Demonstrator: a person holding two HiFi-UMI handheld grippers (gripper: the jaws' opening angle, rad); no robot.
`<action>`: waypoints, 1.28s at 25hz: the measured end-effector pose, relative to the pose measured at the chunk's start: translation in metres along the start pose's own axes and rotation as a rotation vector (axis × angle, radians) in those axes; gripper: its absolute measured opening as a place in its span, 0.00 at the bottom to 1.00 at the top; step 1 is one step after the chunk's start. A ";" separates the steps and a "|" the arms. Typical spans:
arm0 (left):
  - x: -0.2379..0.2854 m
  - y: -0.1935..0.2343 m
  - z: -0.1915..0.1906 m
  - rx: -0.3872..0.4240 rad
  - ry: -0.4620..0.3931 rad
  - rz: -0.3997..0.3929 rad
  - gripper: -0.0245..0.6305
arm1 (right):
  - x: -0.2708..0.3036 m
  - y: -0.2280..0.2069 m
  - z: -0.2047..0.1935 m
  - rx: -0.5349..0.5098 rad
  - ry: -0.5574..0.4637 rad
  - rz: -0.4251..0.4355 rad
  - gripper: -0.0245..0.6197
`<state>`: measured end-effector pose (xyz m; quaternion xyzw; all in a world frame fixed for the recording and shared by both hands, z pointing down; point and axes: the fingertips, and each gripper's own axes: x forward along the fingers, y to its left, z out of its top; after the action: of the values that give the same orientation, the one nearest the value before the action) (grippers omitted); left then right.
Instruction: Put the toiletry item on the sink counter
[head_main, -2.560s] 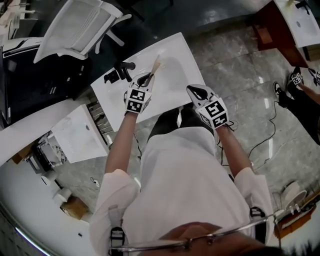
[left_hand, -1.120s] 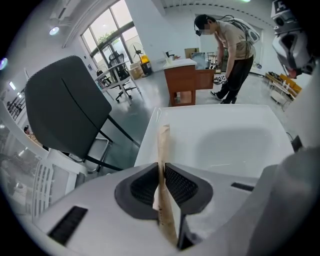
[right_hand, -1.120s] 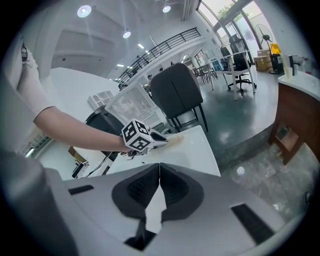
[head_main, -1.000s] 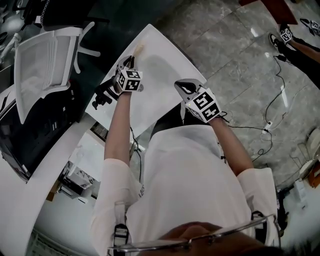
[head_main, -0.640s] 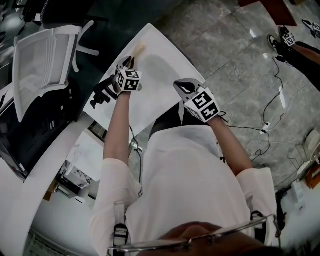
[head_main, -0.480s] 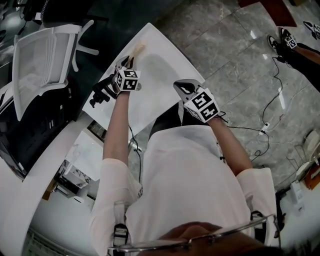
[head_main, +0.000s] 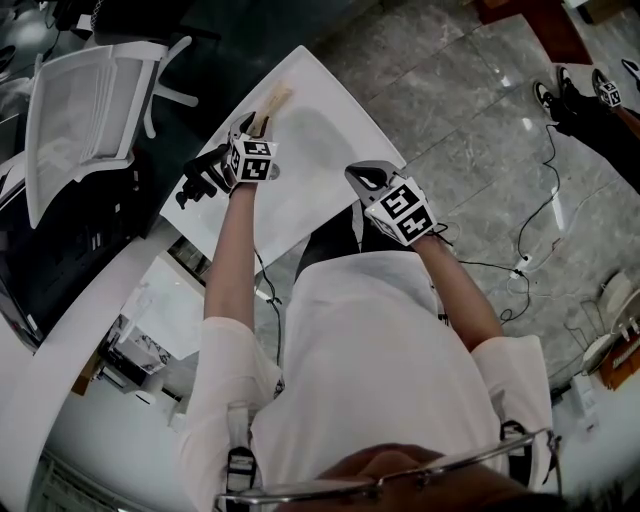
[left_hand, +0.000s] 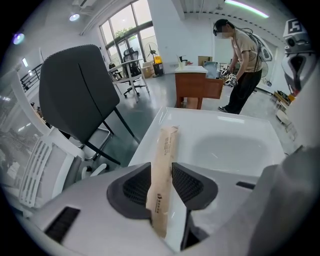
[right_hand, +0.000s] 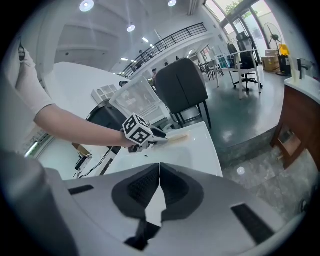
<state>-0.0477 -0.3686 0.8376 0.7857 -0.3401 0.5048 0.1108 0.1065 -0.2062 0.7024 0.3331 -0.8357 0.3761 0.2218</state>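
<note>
Black fixture (head_main: 198, 178) beside left tongs (head_main: 252, 124)

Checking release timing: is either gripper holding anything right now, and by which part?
Nothing is held. The left gripper's jaws have just been opening; the packet lies loose between them, on the counter. The right gripper is shut and empty.

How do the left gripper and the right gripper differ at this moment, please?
The left gripper has its jaws apart, having just been opening, with the toiletry packet lying between them; the right gripper has its jaws together and empty. The left gripper is over the sink counter's left rim; the right gripper is at its near edge. Both carry a marker cube.
</note>
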 end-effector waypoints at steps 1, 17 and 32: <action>-0.001 0.000 0.001 -0.006 -0.004 0.003 0.22 | -0.001 0.000 0.000 -0.004 0.002 0.002 0.05; -0.024 -0.012 0.016 -0.076 -0.050 0.038 0.23 | -0.017 -0.004 0.009 -0.088 0.033 0.034 0.05; -0.117 -0.052 0.043 -0.236 -0.263 0.058 0.23 | -0.019 0.022 0.039 -0.209 0.003 0.087 0.05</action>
<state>-0.0138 -0.3026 0.7247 0.8163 -0.4309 0.3573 0.1421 0.0986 -0.2185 0.6561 0.2708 -0.8838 0.2965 0.2401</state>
